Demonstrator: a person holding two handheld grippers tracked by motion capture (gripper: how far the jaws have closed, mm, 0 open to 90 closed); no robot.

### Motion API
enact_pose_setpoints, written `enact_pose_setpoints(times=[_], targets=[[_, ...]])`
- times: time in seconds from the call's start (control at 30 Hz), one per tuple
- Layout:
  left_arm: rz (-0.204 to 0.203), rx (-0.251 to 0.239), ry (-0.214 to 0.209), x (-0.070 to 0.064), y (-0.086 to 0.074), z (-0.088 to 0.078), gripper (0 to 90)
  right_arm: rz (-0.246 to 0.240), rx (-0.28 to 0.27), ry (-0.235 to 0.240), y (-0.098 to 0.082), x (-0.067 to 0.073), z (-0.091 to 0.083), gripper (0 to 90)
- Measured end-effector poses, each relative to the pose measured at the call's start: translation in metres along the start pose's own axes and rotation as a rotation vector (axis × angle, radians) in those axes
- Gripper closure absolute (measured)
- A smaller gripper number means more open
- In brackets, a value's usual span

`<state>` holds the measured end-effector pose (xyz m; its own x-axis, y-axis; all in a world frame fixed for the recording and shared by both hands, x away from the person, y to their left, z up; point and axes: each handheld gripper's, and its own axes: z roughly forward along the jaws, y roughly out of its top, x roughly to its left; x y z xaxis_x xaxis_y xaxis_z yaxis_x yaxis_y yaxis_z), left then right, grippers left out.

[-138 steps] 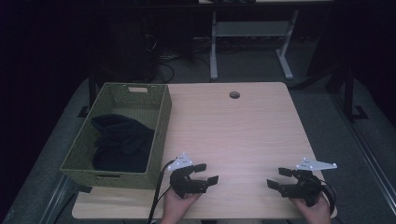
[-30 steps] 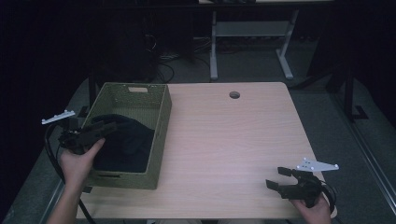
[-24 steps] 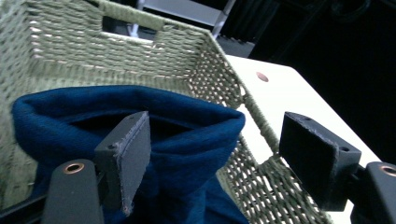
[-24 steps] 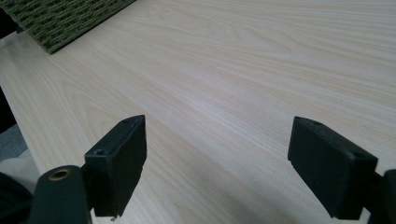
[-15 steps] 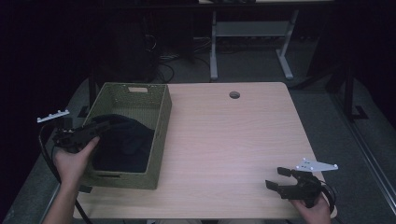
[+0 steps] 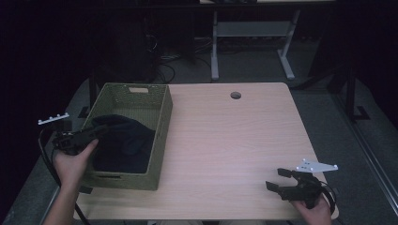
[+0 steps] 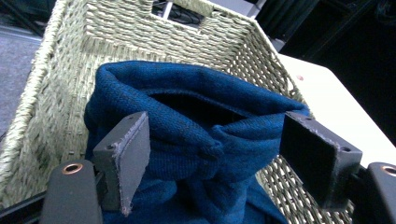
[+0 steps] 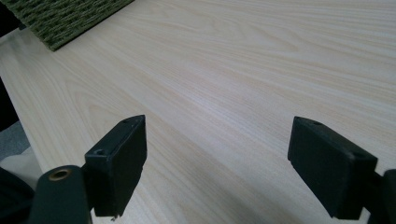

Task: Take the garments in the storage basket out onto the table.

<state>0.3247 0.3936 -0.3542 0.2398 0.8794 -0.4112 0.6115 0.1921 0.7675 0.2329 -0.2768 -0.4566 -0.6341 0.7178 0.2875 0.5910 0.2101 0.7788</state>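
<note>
While jaws gape, left gripper (image 7: 212, 158) straddles blue cloth (image 7: 196, 121), lower folds cut off, basket (image 6: 155, 117) dim.

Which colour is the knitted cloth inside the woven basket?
Dark blue; the cloth shows best in the left gripper view.

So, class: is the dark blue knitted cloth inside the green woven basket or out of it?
Inside: dark blue knitted cloth lies bunched between green woven basket walls.

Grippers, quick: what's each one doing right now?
Left gripper: open, jaws either side of the blue cloth in the basket, not clamped.
Right gripper: open, empty, over the table.
</note>
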Motion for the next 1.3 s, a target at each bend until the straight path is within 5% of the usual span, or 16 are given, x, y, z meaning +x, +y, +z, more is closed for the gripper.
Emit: enact_pose_setpoints(times=[0.2,0.47,0.83,1.3], targets=[[-0.024,0.014,0.024,0.002,0.001,0.007,24.4,-0.002,0.0,0.001,0.0,0.0,0.0,19.3],[-0.009,0.062,0.042,-0.001,0.001,0.014,24.8,-0.008,-0.002,0.003,0.0,0.0,0.0,19.3],[0.01,0.192,-0.022,-0.005,0.005,0.039,24.7,-0.014,-0.002,0.006,0.0,0.0,0.0,19.3],[0.019,0.257,-0.026,-0.015,0.015,0.071,24.8,-0.016,0.006,0.014,0.001,0.0,0.001,19.3]])
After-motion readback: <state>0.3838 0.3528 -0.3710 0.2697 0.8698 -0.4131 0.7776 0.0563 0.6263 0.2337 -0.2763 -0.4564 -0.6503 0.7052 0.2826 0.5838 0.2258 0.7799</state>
